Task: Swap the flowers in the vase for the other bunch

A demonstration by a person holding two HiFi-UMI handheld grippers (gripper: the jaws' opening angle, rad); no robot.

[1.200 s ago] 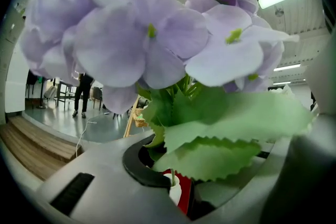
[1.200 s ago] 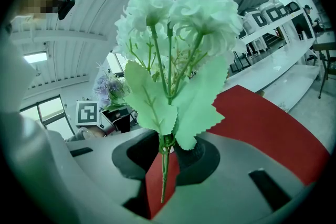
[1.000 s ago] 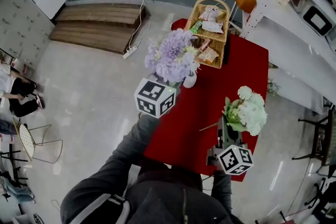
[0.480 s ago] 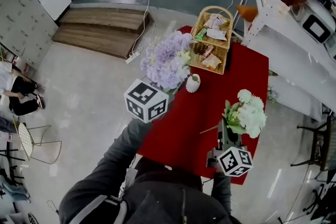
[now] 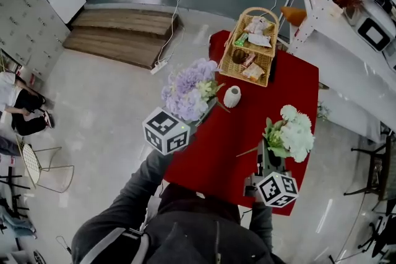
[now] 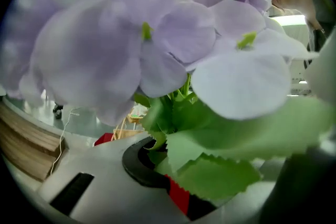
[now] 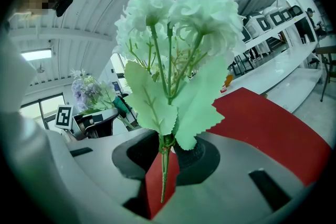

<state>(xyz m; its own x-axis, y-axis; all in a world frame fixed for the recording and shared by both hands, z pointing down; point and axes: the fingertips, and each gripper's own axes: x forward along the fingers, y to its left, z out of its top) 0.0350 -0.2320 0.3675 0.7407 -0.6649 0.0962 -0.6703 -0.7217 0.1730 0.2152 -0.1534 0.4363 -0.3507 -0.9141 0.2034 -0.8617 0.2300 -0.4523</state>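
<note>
A purple bunch hangs over the left edge of the red table, its stems clamped in my left gripper, which is shut on them. In the left gripper view the blooms fill the picture above the jaws of that gripper. A small white vase stands uncovered just right of the bunch, apart from it. My right gripper is shut on the stem of a white bunch, held upright over the table's near right part. The right gripper view shows the white blooms above the gripper.
A wicker basket of snack packets sits at the table's far end. A white shelf unit runs along the right. Wooden steps and a cable lie on the floor to the left, near a wire chair.
My left gripper has carried the purple bunch leftward and nearer to me, away from the vase, which now shows fully. The right gripper and white bunch have stayed put.
</note>
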